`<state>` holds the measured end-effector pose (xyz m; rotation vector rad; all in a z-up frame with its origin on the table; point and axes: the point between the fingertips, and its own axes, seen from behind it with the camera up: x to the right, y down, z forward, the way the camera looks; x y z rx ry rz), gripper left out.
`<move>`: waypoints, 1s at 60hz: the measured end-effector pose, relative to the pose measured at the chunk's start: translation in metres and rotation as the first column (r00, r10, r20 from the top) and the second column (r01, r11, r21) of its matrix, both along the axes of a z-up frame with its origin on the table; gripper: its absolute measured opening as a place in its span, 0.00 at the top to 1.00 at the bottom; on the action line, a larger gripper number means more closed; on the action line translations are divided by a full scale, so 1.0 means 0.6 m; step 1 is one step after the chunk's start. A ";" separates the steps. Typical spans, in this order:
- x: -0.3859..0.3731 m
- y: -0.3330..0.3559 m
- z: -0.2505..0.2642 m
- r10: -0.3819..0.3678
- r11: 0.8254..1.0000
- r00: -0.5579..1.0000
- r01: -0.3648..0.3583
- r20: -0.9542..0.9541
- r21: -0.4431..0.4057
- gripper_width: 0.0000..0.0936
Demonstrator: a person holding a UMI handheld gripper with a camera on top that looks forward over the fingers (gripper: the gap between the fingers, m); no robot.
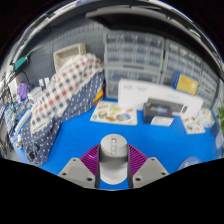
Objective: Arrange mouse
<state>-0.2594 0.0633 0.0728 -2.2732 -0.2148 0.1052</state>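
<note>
We look along our gripper and see a grey mouse sitting right between the jaws. The purple pads touch it on both sides, so the jaws are pulled in close and hold the mouse tight. We see only its rounded top — the rest is hidden low down between the jaws.

Under and ahead of the jaws lies a bright blue table. A bit ahead of the jaws, on the table, lie some flat cards or papers with pictures on them; we cannot tell what the pictures are. Just past them stands a long white box, and a small dark thing lies near it, ahead and to the right of the jaws.

Ahead and to the left of the jaws there is a big heap of cloth — a checked cloth in white, red and blue hangs over it. Far beyond the jaws, at the back, we see a wall of small grey drawers.
</note>
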 end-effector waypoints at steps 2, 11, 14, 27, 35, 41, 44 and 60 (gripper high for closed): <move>0.023 0.001 0.039 0.004 0.999 1.000 -0.005 0.005 0.038 0.59; 0.172 -0.009 0.190 -0.037 0.982 0.999 0.035 0.007 0.188 0.58; 0.231 -0.015 0.210 -0.060 0.975 0.998 0.055 0.020 0.215 0.58; 0.471 -0.061 0.139 -0.149 0.980 0.988 0.142 0.038 0.142 0.59; 0.541 -0.096 0.033 -0.182 0.982 0.983 0.180 0.022 0.048 0.59; 0.561 -0.115 -0.033 -0.175 0.984 0.984 0.176 0.029 -0.018 0.59; 0.564 -0.118 -0.060 -0.179 0.983 0.984 0.179 0.005 -0.037 0.59; 0.569 -0.144 -0.132 -0.179 0.980 0.984 0.177 -0.009 -0.091 0.56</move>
